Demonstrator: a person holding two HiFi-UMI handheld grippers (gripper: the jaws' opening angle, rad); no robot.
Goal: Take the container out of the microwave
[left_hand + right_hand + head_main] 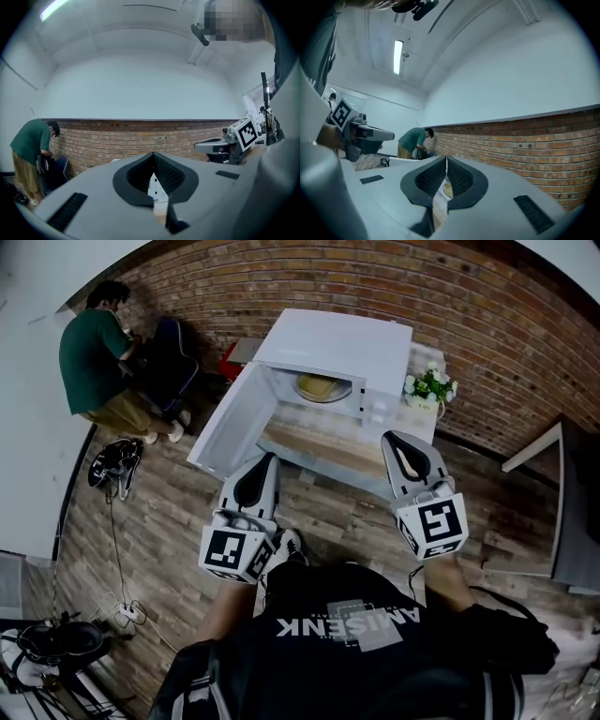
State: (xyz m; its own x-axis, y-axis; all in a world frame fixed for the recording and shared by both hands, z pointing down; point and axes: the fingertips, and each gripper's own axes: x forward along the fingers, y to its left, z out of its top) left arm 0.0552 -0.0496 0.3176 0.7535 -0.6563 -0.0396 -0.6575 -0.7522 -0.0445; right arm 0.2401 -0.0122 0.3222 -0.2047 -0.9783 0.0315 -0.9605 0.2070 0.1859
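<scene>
Sitting inside the white microwave [347,338], whose door [230,423] swings wide to the left, is the yellowish container [319,386], with nothing touching it. The microwave rests on a wooden tabletop [323,451]. The left gripper [265,461] and right gripper [395,439] point at the opening from just short of it, each with jaws pressed together and holding nothing. A small flower pot [429,388] stands beside the microwave.

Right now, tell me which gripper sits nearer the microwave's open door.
The left gripper; the door stands just ahead of it, the right gripper farther across.
</scene>
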